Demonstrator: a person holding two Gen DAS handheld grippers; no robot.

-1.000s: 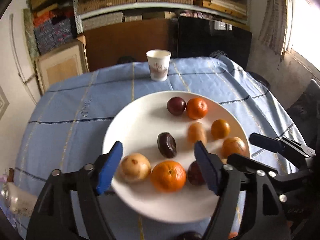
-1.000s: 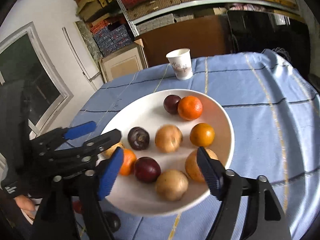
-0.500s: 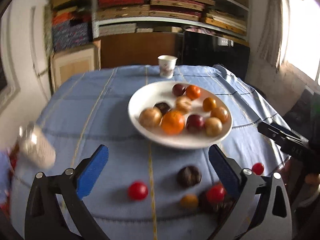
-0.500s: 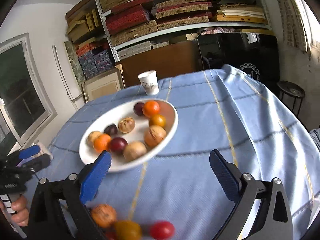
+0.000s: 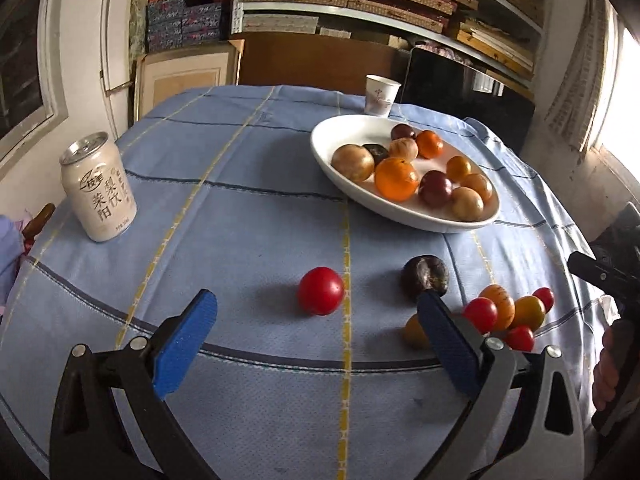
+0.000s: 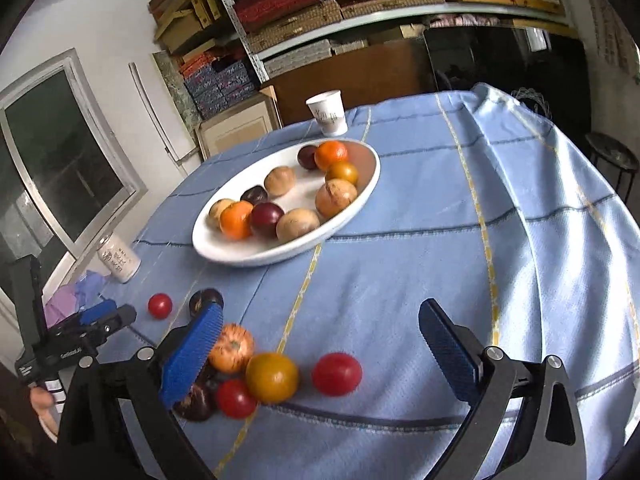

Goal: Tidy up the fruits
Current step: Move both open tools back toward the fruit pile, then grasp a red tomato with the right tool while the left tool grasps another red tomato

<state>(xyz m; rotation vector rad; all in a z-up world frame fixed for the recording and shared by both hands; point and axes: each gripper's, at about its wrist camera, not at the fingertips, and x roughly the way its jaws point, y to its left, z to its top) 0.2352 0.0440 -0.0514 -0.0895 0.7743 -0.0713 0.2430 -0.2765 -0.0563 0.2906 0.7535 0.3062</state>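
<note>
A white plate [image 5: 332,160] [image 6: 224,250] holds several oranges, plums and tan fruits. Loose on the blue cloth lie a red tomato [image 5: 320,291] [image 6: 160,306], a dark plum [image 5: 425,274] [image 6: 205,299], and a cluster of small red, orange and yellow fruits [image 5: 505,312] [image 6: 272,376]. My left gripper [image 5: 316,356] is open and empty, just in front of the red tomato. My right gripper [image 6: 320,354] is open and empty above a red tomato [image 6: 337,373] in the cluster.
A drink can [image 5: 98,188] [image 6: 119,258] stands at the table's left. A paper cup [image 5: 381,94] [image 6: 328,113] stands behind the plate. Shelves with boxes fill the back wall. The cloth drapes over the table's right edge [image 6: 580,200].
Both grippers have pulled back from over the plate toward the table's near edge. The loose fruits and the can have come into view.
</note>
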